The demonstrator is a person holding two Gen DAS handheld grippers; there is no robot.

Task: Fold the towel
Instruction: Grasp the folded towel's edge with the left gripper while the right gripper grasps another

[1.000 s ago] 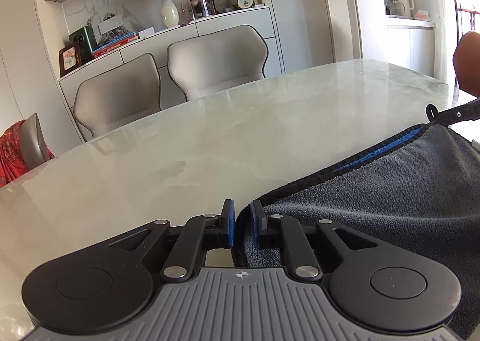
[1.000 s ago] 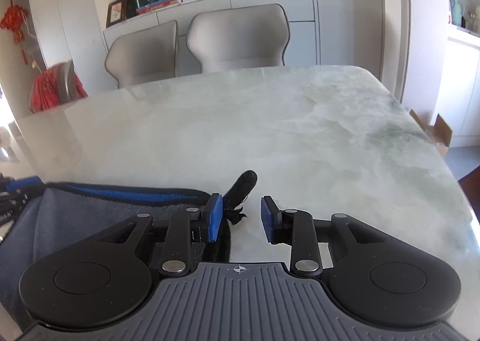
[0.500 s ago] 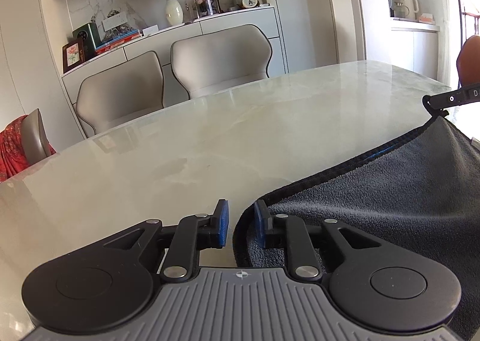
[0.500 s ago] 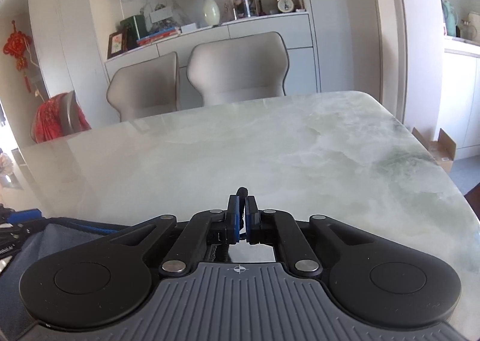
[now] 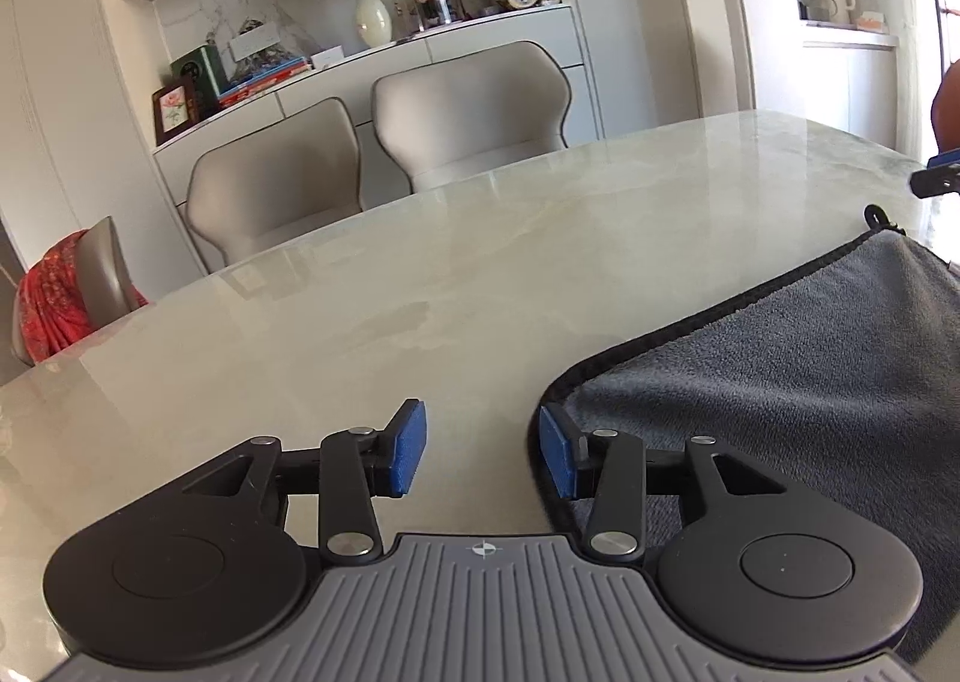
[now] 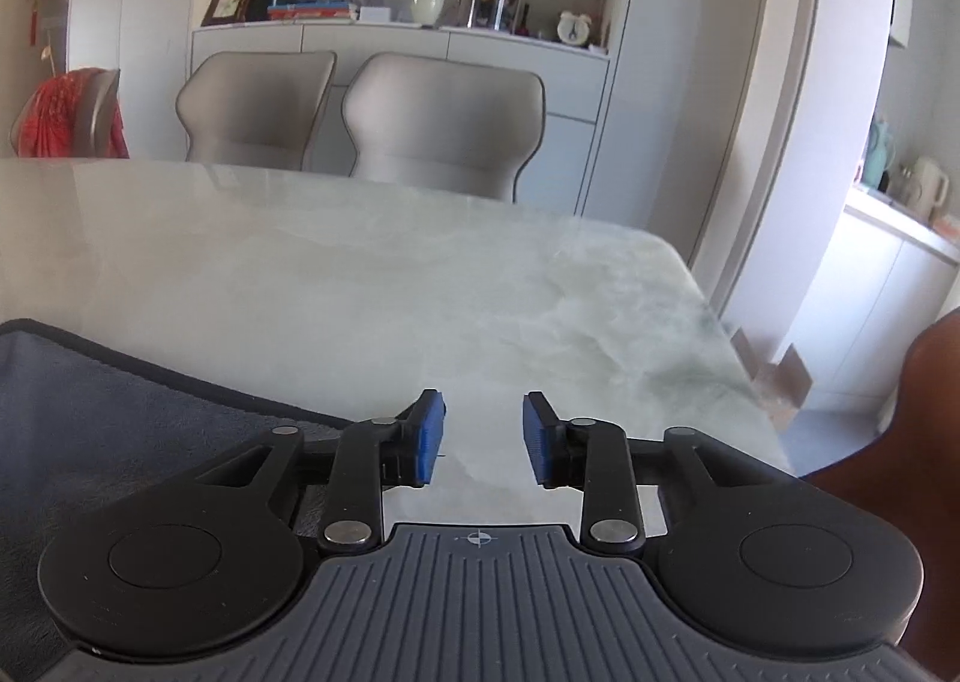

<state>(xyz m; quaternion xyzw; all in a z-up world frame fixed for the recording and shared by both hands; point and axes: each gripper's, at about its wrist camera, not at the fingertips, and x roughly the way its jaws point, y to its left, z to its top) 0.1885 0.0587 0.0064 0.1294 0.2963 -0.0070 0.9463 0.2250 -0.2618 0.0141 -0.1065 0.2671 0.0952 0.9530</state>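
Note:
A dark grey towel (image 5: 780, 376) with a black hem lies flat on the marble table, at the right of the left wrist view; its hanging loop (image 5: 877, 216) sticks out at the far corner. My left gripper (image 5: 480, 451) is open and empty, its right finger at the towel's near left corner. In the right wrist view the towel (image 6: 108, 406) lies at the lower left. My right gripper (image 6: 483, 436) is open and empty over bare table, just right of the towel's edge. The tip of the right gripper (image 5: 939, 175) shows at the right edge of the left wrist view.
The marble table (image 5: 420, 298) stretches ahead; its right edge (image 6: 720, 334) drops off near my right gripper. Two beige chairs (image 5: 468, 117) stand at the far side, and a chair with red cloth (image 5: 66, 298) at the left. A cardboard box (image 6: 774, 376) sits on the floor.
Both grippers have opened and let go of the towel's corners. The towel now lies flat with the grey side up, and both grippers have drawn back from it.

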